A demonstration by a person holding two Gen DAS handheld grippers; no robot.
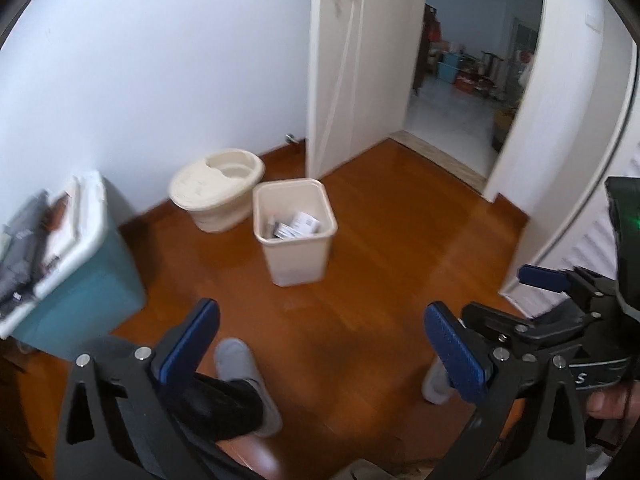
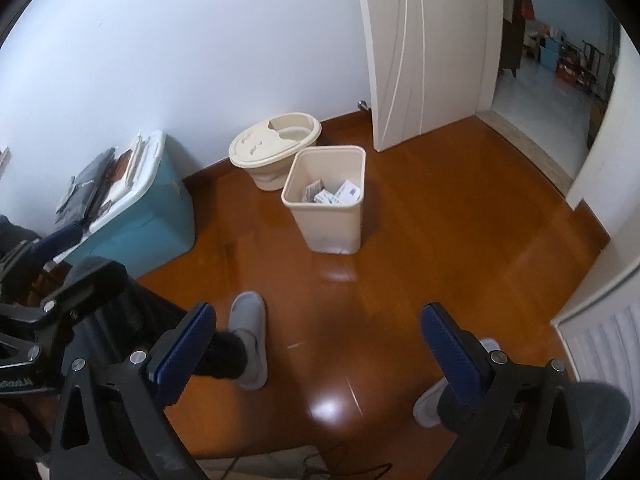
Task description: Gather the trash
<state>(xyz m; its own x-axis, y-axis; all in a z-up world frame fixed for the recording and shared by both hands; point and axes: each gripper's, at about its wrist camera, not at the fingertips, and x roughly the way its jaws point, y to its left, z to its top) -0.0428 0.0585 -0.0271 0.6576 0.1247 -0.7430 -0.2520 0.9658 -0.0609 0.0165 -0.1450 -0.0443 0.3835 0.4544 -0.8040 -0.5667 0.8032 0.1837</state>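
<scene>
Glossy wood floor point(image 2: 420, 240), white wall point(image 1: 160, 80), open door point(image 1: 360, 80), bin point(image 2: 328, 204) with paper; left tool point(image 1: 320, 344) and right tool point(image 2: 316, 344) wide, empty.

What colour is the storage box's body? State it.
Teal, under a white lid; the storage box shows best in the right wrist view.

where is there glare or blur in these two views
Right wrist view: a bright white glare patch on the wooden floor near the bottom, plus fisheye bending of the door. Left wrist view: no strong glare, but the blue storage box at left is smeared; the waste bin stays fairly sharp.
</scene>
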